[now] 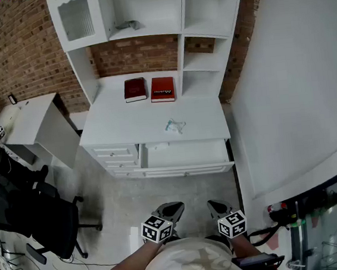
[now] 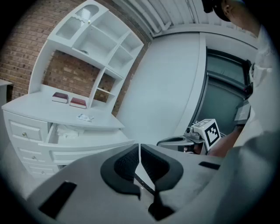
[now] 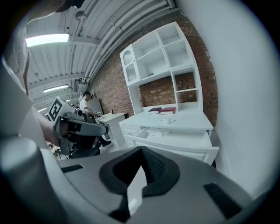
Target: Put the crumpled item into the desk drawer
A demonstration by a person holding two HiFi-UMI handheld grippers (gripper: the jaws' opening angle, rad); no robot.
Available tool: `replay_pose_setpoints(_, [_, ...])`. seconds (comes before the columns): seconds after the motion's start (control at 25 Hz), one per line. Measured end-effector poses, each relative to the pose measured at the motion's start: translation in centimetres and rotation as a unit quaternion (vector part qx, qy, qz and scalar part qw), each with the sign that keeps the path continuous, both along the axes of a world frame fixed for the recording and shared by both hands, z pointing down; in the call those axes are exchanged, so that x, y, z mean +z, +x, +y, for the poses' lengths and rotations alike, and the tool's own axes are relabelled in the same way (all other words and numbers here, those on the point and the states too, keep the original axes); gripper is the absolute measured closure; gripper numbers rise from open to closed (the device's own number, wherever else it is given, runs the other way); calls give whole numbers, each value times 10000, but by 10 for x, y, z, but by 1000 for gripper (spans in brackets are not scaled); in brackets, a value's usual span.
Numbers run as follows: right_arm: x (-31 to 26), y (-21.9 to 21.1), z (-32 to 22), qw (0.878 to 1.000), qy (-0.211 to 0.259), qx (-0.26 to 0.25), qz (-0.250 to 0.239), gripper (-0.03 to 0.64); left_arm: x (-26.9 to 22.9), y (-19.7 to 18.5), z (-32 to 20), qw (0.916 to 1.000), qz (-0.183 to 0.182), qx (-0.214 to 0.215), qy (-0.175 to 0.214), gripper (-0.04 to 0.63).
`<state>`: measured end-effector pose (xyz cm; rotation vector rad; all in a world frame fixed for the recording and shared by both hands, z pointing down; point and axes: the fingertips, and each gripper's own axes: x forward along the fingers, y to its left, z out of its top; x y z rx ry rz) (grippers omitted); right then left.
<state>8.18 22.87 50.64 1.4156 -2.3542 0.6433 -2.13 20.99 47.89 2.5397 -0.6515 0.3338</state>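
Left gripper (image 1: 171, 211), right gripper (image 1: 219, 209) low centre of frame, side by side, both claws fully closed, nothing held. Above them open drawer (image 1: 187, 170): crumpled white wad (image 1: 160, 145) inside, left end. Small crumpled wrapper (image 1: 174, 125) on desk (image 1: 125, 121) top, mid frame; two red books (image 1: 162, 89) beyond

Grey left gripper (image 1: 171, 209) and right gripper (image 1: 219, 206) — black pads (image 2: 127, 164), marker cubes (image 1: 157, 229) — with a perhaps beige top (image 1: 194, 265).

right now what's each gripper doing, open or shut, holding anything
left gripper: shut, jaws together, nothing held
right gripper: shut, jaws together, nothing held
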Motion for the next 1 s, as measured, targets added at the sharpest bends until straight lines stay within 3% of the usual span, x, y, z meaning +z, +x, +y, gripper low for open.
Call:
replay_pose_setpoints(0.52, [-3, 7, 13, 9997, 103, -84, -218, 594, -4, 7, 12, 9998, -111, -20, 132, 565])
replay_pose_setpoints(1.0, [-3, -25, 6, 9994, 74, 10, -336, 594, -4, -28, 10, 9997, -142, -63, 198, 565])
